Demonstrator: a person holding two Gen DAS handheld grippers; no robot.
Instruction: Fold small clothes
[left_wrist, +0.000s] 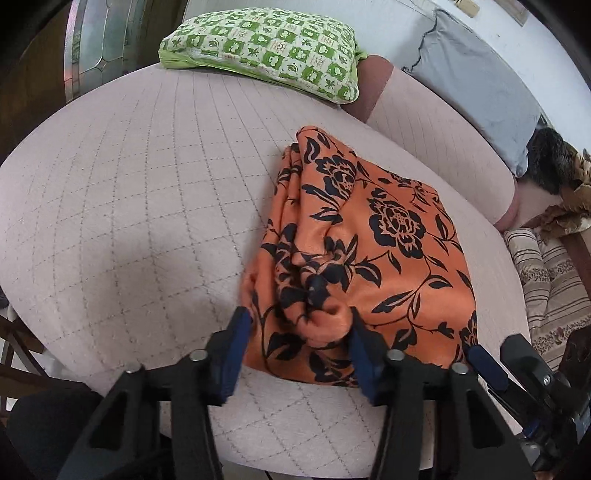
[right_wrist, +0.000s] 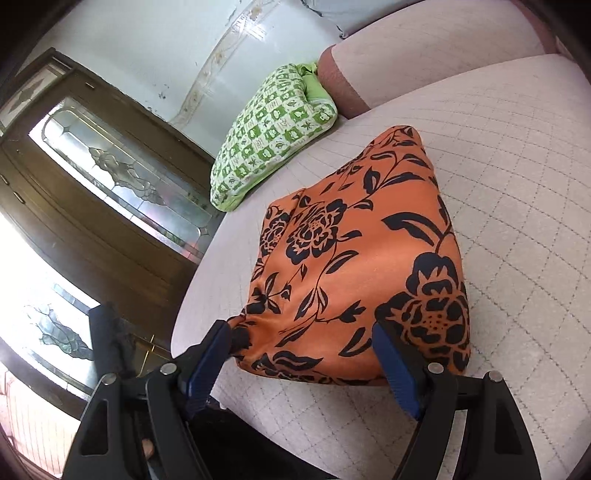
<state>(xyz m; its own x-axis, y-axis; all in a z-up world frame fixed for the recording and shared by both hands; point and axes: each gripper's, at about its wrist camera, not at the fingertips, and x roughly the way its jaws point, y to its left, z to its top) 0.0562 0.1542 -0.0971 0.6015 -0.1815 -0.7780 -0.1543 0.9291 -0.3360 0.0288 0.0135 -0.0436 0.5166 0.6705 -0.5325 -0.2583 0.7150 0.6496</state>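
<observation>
Blue pads on the left gripper (left_wrist: 297, 326) stand partly apart with a bunched ridge of the orange floral cloth (left_wrist: 369, 240) between them. The right-hand pad presses into the bunch, while the left-hand pad sits at the cloth's outer edge, and I cannot tell whether it truly bites. The right gripper (right_wrist: 303, 341) has its jaws wide apart, straddling the near edge of the same cloth; its pads lie against the fabric's two near corners without pinching anything.

That cloth lies as a thick, already doubled bundle on the quilted pinkish cushion (left_wrist: 129, 192), with the right gripper's blue finger visible just beside its near corner in the left wrist view. A green patterned pillow (left_wrist: 266, 51) rests well apart at the far end, and a grey cushion (left_wrist: 476, 81) leans against the sofa back.

The risk I see lies in the left grip: it has gathered only a puckered ridge of the top layers, so a pull could peel those layers off and undo the stack beneath. With the right jaws wide, nothing pins the other side, and the slippery-looking fabric may slide across the cushion or sag unevenly, leaving a crooked fold.
</observation>
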